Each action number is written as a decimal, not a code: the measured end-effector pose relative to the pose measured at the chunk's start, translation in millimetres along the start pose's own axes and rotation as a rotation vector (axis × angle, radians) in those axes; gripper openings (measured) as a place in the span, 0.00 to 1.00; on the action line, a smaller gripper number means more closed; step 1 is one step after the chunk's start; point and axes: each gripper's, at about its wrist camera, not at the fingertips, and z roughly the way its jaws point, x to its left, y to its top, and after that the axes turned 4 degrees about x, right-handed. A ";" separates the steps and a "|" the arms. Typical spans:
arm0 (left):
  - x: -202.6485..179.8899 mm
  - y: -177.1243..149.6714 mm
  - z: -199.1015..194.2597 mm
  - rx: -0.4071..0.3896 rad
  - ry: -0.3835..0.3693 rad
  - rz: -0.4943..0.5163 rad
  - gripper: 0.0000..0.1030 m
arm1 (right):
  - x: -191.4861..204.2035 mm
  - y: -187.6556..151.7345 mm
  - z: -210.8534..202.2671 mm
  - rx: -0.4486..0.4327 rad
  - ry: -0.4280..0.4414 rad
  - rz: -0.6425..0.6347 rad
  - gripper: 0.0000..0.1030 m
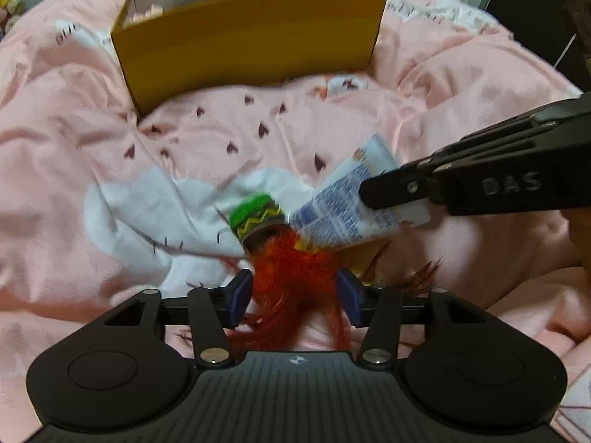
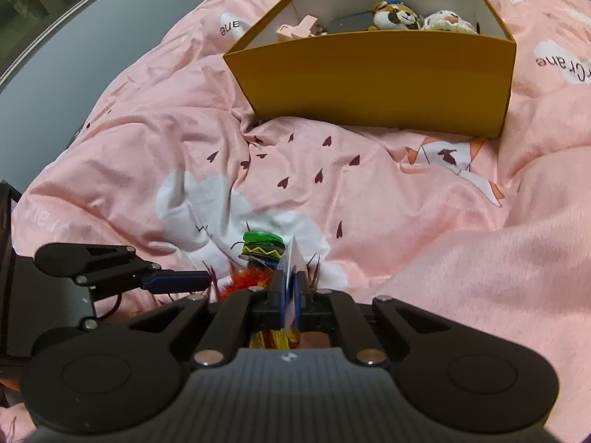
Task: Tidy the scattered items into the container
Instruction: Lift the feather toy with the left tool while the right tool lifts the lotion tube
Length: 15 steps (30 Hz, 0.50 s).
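Note:
A feather shuttlecock (image 1: 258, 217) with a green and yellow zigzag base and red plumes lies on the pink quilt, also seen in the right wrist view (image 2: 264, 245). My left gripper (image 1: 295, 295) is open, its blue pads standing on either side of the red plumes without squeezing them. My right gripper (image 2: 291, 295) is shut on a white tube with blue print (image 1: 340, 206), held edge-on just right of the shuttlecock's base. It reaches in from the right in the left wrist view. The orange box (image 2: 376, 81) stands farther back on the quilt, open at the top.
Inside the box lie two plush toys (image 2: 397, 14), a pink item and a dark flat item. The rumpled quilt (image 2: 406, 192) has white cloud prints and folds rising at the right. The bed's edge and dark floor (image 2: 55, 85) run along the left.

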 end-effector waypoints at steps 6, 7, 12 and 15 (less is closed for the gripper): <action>7.0 -0.8 25.0 0.096 -0.019 -0.040 0.58 | 0.3 -4.7 6.6 0.027 -0.001 0.004 0.11; 8.3 -1.0 28.5 0.111 -0.031 -0.048 0.52 | 0.3 -5.3 7.1 0.029 -0.002 0.005 0.10; 13.1 -3.7 29.9 0.109 -0.048 -0.079 0.07 | -0.4 -6.2 3.3 0.014 -0.008 0.000 0.08; 16.7 -5.4 21.1 0.056 -0.055 -0.099 0.02 | -1.3 -5.0 -2.1 -0.012 -0.004 0.000 0.08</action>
